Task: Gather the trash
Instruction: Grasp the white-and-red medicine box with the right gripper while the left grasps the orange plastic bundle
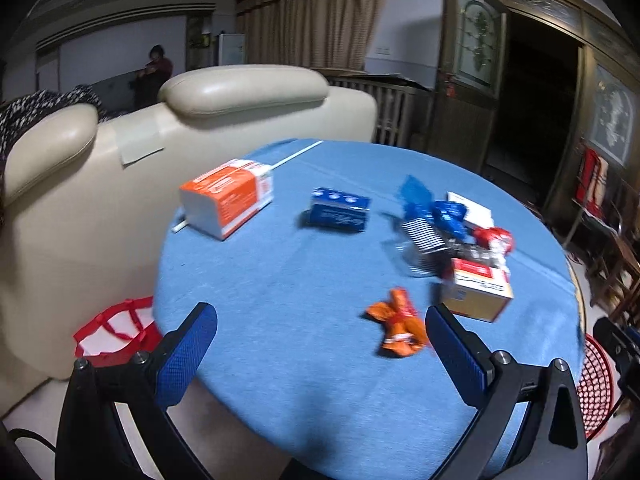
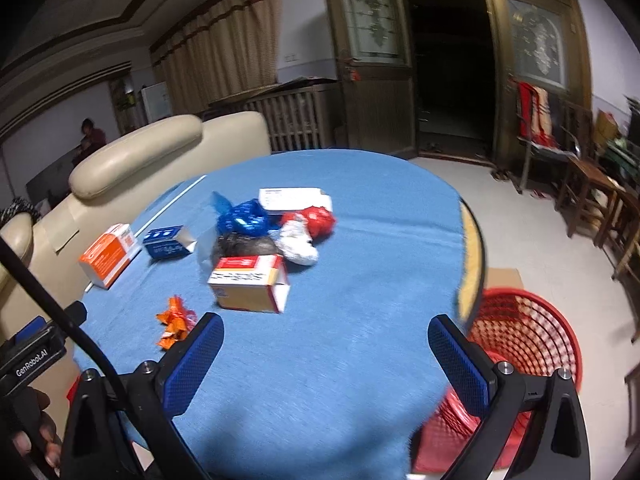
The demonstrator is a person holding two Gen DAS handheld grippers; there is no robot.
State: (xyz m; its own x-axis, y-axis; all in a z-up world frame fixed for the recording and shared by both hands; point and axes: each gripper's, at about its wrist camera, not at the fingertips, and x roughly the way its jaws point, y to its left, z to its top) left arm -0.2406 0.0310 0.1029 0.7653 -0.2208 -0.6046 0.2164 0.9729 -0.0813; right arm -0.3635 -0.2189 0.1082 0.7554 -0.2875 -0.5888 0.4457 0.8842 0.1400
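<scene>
A round table with a blue cloth (image 1: 280, 288) (image 2: 360, 280) holds the trash. A crumpled orange wrapper (image 1: 400, 326) (image 2: 174, 322) lies close to the near edge. Behind it sits an open cardboard box (image 1: 476, 290) (image 2: 250, 284), then a pile with blue wrappers (image 1: 436, 210) (image 2: 242, 218), a red wrapper (image 1: 494, 238) (image 2: 320, 220) and clear plastic (image 1: 420, 246). A small blue box (image 1: 339, 210) (image 2: 166, 242) and an orange-white box (image 1: 228, 200) (image 2: 108, 254) lie further left. My left gripper (image 1: 320, 320) is open, the orange wrapper beside its right finger. My right gripper (image 2: 326, 334) is open over bare cloth.
A red mesh basket (image 2: 528, 340) (image 1: 596, 384) stands on the floor right of the table. A red-handled bag (image 1: 116, 330) sits on the floor left, against a cream sofa (image 1: 160, 152). A white stick (image 1: 296, 154) lies at the table's far edge. Wooden chairs (image 2: 592, 192) stand right.
</scene>
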